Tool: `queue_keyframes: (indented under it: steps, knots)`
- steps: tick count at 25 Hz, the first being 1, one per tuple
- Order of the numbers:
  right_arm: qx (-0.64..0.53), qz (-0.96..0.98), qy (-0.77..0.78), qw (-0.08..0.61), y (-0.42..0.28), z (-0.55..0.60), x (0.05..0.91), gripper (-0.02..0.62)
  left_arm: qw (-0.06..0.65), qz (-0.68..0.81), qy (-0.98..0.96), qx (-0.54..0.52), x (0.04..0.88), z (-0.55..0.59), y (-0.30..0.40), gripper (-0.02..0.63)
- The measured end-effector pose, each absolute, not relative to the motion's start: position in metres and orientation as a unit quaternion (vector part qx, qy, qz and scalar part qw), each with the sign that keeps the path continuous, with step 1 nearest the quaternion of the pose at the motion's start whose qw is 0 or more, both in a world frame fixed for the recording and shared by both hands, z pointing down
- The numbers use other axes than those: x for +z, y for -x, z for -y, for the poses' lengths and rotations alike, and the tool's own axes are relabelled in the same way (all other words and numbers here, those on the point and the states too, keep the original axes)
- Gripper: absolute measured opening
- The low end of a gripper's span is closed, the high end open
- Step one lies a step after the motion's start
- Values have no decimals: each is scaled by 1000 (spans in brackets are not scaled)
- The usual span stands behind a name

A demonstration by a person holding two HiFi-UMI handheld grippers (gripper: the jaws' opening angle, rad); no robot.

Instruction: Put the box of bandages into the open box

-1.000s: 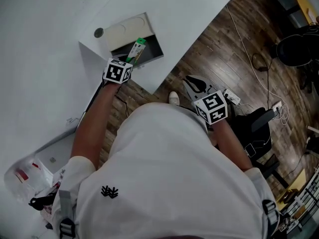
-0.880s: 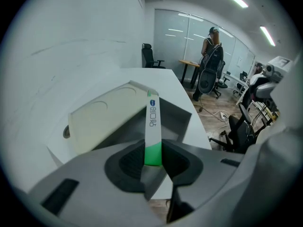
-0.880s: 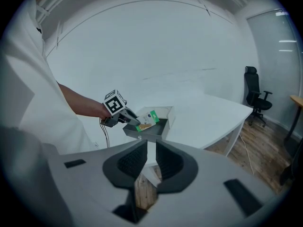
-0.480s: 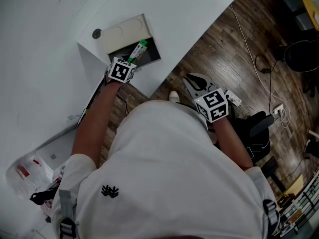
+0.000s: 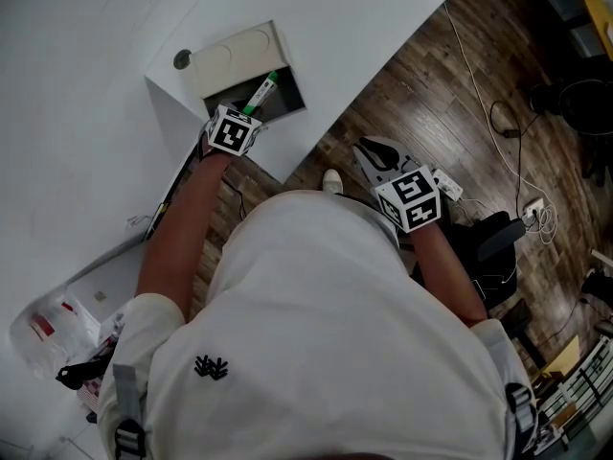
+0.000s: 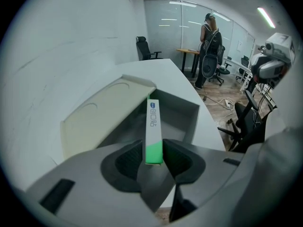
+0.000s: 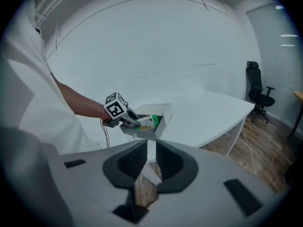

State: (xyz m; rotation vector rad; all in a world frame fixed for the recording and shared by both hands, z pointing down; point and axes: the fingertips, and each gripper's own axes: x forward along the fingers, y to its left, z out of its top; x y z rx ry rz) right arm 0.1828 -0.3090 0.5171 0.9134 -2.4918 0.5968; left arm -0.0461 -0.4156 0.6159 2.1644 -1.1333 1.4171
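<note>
Left tongs (image 6: 152, 154) have just been opening. The bandage box (image 6: 152, 126) stands between their pads, loose rather than squeezed as far as I can judge. Right tongs (image 7: 150, 161) hang well apart from the open box, over the floor (image 5: 450, 132), slightly parted with nothing between them.

The step in hand looks like the release. The desk (image 5: 364, 27) ends just beside the open box (image 6: 190, 111) on the person's side, so there is little margin if anything gets pulled back out. The pads should spread clear of both faces of the bandage box before the left tongs draw back. They should then retreat along its long line, straight away from the open box, not sideways. The bandage box leans with its far end raised above the open box's cavity, near the lid (image 6: 104, 117). It may prop there instead of lying flat, and a light press downward would probably settle it. The right tongs have no part to play.

The bandage box is a long, slim white carton. It has a green band at the end between the tongs and a small blue mark with print near the far end. It looks light, likely to slide or topple easily.
</note>
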Motion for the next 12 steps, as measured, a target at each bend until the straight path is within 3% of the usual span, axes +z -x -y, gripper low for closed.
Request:
queue_keyframes:
  steps: [12]
  knots:
    - [203,900,-320,215,-168,295,514,58,158,410,-775,453,591,397,53,173]
